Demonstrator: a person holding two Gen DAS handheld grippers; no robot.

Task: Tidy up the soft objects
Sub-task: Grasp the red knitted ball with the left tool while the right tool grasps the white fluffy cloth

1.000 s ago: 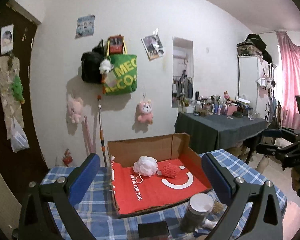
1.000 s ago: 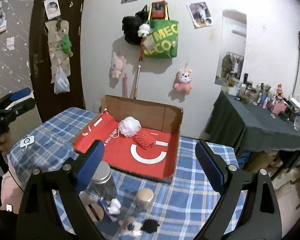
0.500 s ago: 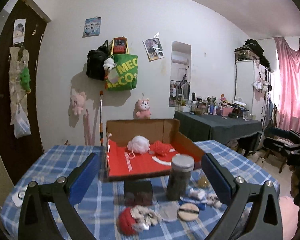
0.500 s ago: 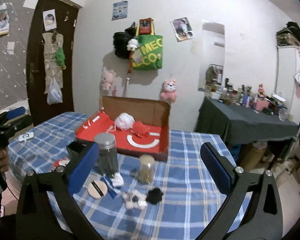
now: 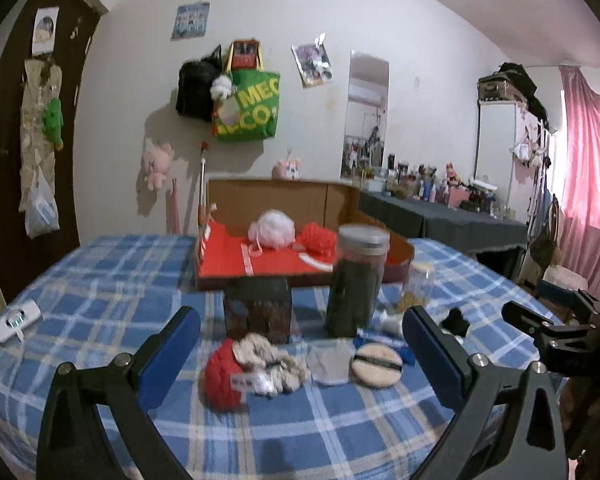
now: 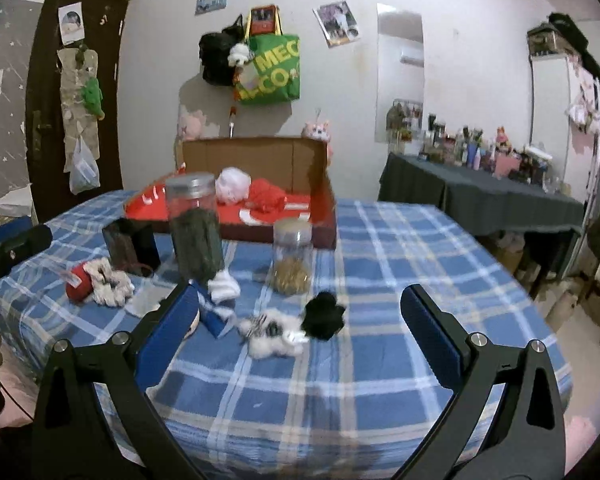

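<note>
A cardboard box with a red lining [image 5: 284, 264] [image 6: 324, 200] stands at the back of the checked table; a white bath pouf [image 5: 271, 229] [image 6: 232, 184] and a red knitted piece [image 5: 319, 238] [image 6: 266, 198] lie in it. Nearer lie a red knitted ball [image 5: 222, 380] [image 6: 78, 286] under a beige scrunchie [image 5: 272, 362] [image 6: 110, 280], a round powder puff [image 5: 376, 365], a white-and-black fluffy piece [image 6: 272, 332], a black scrunchie [image 6: 324, 314] and a white sock [image 6: 224, 286]. My left gripper [image 5: 300, 344] hangs open just short of the red ball. My right gripper [image 6: 300, 320] hangs open just short of the fluffy piece.
A tall jar with dark contents [image 5: 358, 280] [image 6: 196, 224], a small jar [image 5: 418, 284] [image 6: 292, 256] and a dark box [image 5: 258, 308] [image 6: 131, 246] stand between the soft things and the cardboard box. A white device [image 5: 16, 320] lies at the table's left.
Both grippers have sunk toward the table and drawn back, so the near clutter has come into view between their fingers. The right jaws widened slightly. Nothing was picked up.
</note>
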